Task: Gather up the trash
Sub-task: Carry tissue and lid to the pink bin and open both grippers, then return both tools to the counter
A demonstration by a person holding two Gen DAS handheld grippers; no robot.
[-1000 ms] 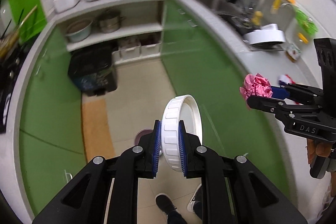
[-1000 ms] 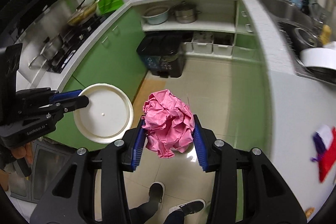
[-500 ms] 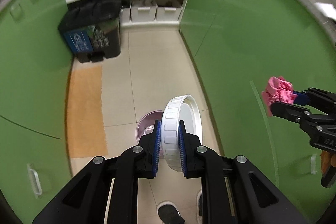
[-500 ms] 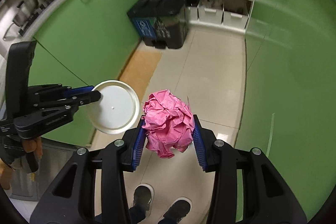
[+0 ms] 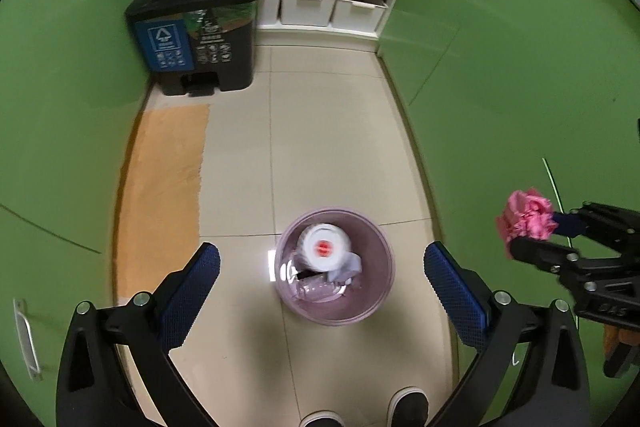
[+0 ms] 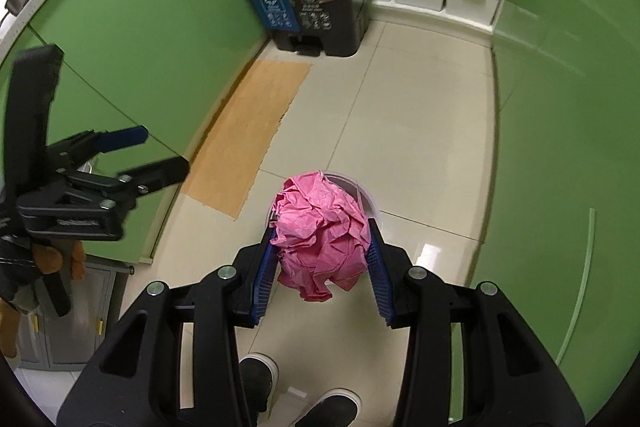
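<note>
Wastebasket, lilac, on the floor lies directly beyond the right hand-held gripper, which clamps the crumpled pink paper above its rim. Left hand-held gripper hangs spread, empty, over the white lid inside.

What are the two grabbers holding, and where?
The right gripper squeezes the pink crumpled paper by its sides. The left gripper holds nothing; its jaws are open.
</note>
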